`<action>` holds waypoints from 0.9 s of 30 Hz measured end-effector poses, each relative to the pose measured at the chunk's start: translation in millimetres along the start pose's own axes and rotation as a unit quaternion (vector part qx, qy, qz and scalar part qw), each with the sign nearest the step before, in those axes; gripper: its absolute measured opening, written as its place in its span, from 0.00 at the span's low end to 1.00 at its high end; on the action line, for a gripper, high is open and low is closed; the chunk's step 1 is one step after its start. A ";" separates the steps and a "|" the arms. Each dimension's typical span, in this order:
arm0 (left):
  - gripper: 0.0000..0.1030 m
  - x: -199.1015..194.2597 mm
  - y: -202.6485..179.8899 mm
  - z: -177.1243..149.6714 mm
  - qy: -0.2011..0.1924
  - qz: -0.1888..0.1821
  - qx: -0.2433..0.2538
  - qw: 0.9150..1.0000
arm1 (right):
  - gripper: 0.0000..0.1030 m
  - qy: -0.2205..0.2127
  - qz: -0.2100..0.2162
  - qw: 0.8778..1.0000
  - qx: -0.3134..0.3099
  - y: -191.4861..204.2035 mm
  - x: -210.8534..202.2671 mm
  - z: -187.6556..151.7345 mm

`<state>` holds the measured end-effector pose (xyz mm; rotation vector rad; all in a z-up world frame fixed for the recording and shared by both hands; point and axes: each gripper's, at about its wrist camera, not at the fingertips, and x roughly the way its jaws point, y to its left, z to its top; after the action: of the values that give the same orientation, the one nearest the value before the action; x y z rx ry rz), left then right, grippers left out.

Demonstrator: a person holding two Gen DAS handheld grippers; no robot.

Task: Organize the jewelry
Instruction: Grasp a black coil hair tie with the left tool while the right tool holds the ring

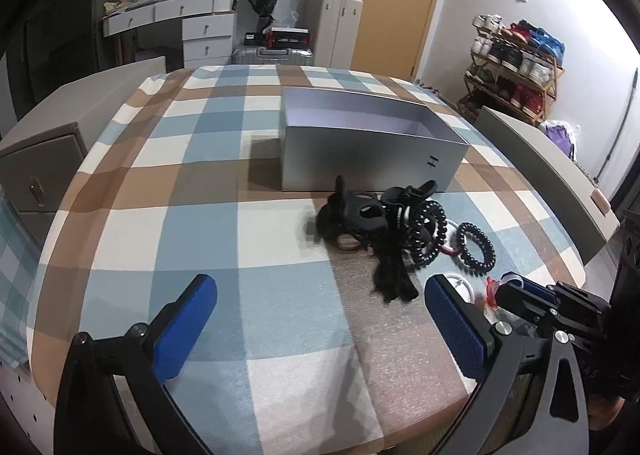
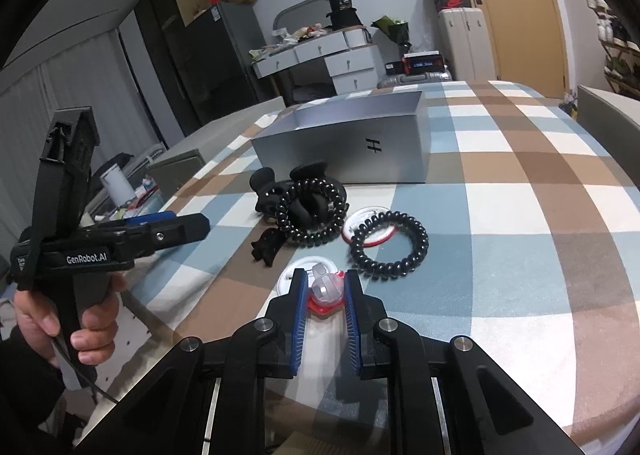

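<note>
My right tool (image 2: pixel 326 287) is clenched on a small clear-and-red plastic piece (image 2: pixel 326 289), both blue pads (image 2: pixel 299 319) pressed against its sides; it sits low over the checked tabletop (image 2: pixel 520 255), whether touching it I cannot tell. Just beyond it lies a white ring (image 2: pixel 289 275), partly hidden by the left pad. My left tool (image 1: pixel 320 319) is released, pads wide apart with nothing between them, hovering over bare cloth near the tabletop's front edge. In the right wrist view I see a hand (image 2: pixel 60 319) gripping its handle at far left.

The rest of the jewelry is heaped in front of the grey open box (image 1: pixel 360 143): black claw clips (image 1: pixel 360 215), a black coil hair tie (image 2: pixel 308 211) draped over one clip, a second coil tie (image 2: pixel 388 243) lying across a red-and-white ring (image 2: pixel 362 223), and a dark tuft of hair (image 1: pixel 394 275). What I can see of the box interior shows only bare wall.
</note>
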<state>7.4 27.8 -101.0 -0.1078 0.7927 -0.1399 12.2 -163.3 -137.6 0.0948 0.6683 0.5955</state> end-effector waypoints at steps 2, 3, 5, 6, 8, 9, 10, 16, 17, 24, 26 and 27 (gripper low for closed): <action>0.98 1.0 -3.1 1.3 0.002 -0.002 0.007 1.000 | 0.17 -0.003 0.001 1.000 0.007 -2.6 -1.3 0.4; 0.98 1.5 -4.4 2.1 0.003 -0.004 0.010 1.000 | 0.17 -0.003 0.003 1.000 0.010 -4.4 -2.0 0.6; 0.98 2.8 -7.8 5.9 0.010 -0.015 0.020 1.000 | 0.17 -0.002 0.008 1.000 0.016 -8.1 -3.1 1.0; 0.98 3.5 -10.2 9.5 0.016 -0.029 0.029 0.999 | 0.17 -0.004 0.008 1.000 0.018 -10.1 -5.0 1.2; 0.98 3.5 -17.6 16.9 0.019 -0.048 0.052 0.997 | 0.17 -0.009 0.007 1.000 0.019 -11.7 -8.3 0.8; 0.98 3.7 -22.7 20.8 0.017 -0.055 0.065 0.996 | 0.17 -0.013 0.007 1.000 0.021 -13.2 -10.6 1.2; 0.98 5.5 -28.4 25.1 0.017 -0.070 0.078 0.994 | 0.17 -0.016 0.007 1.000 0.024 -14.9 -12.5 1.7; 0.91 29.9 -44.6 38.7 0.053 -0.126 0.096 0.986 | 0.17 -0.018 0.013 0.999 0.040 -23.9 -15.4 2.1; 0.86 33.6 -45.5 39.7 0.058 -0.131 0.099 0.985 | 0.17 -0.019 0.014 0.999 0.040 -25.1 -16.4 1.5; 0.44 39.7 -47.6 40.7 0.075 -0.136 0.113 0.981 | 0.17 -0.005 0.017 0.998 0.058 -34.1 -9.1 -2.1; 0.34 41.6 -47.9 39.8 0.080 -0.129 0.117 0.981 | 0.17 -0.004 0.019 0.998 0.060 -36.0 -8.6 -3.6; 0.24 43.6 -47.9 38.9 0.085 -0.127 0.118 0.981 | 0.17 -0.005 0.017 0.998 0.060 -36.3 -9.0 -3.7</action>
<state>61.4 -24.9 -97.3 0.0296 0.9245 -0.4888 22.0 -198.7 -145.2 0.2208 0.6930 0.5879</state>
